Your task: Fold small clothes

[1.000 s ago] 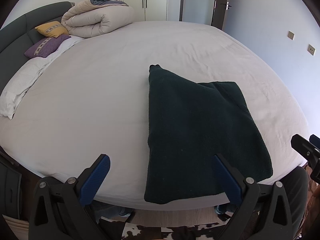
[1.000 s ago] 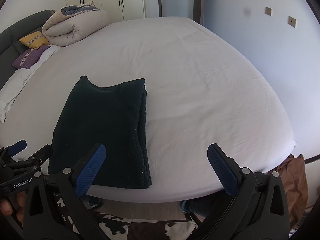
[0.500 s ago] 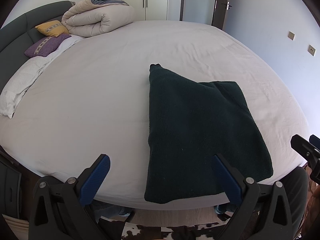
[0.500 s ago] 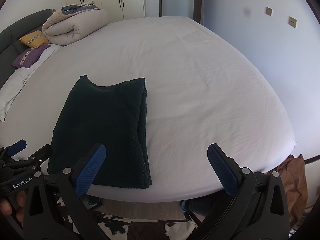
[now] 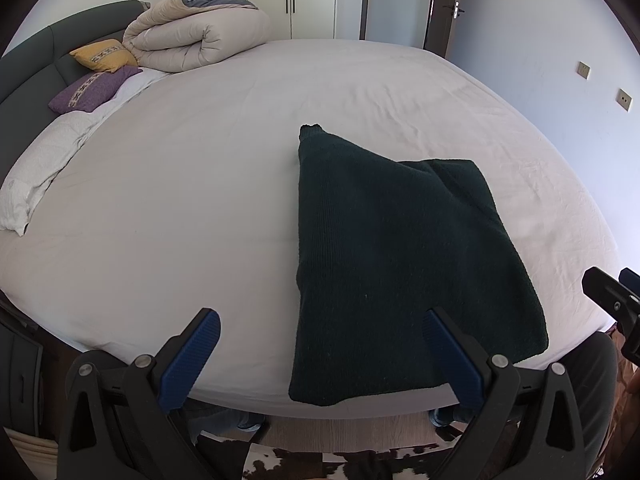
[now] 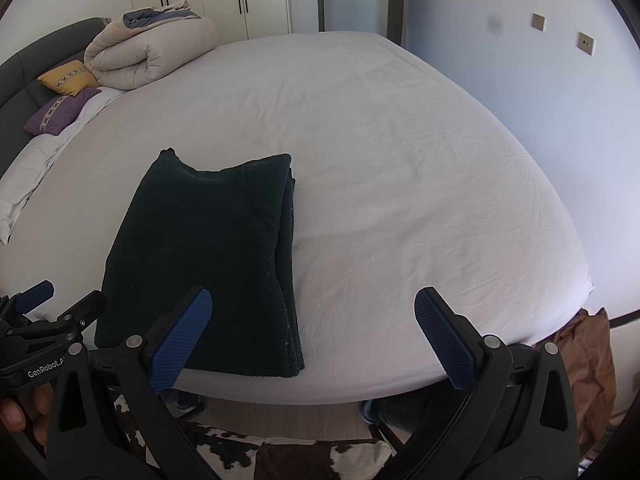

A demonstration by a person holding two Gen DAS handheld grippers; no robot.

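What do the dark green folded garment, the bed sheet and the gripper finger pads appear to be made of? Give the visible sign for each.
Dark green folded garment: likely knitted wool or fleece; matte, fuzzy, faintly ribbed.
Bed sheet: probably woven cotton; smooth, matte, with fine creases.
Finger pads of the right gripper: seemingly blue rubber or soft plastic, with a cross-hatched grip texture, on black plastic arms.

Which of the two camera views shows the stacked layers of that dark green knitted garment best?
The right wrist view: the dark green folded knitted garment shows its layered right edge there. The left wrist view shows the garment mostly from its smooth top, with its near edge partly behind a blue fingertip.
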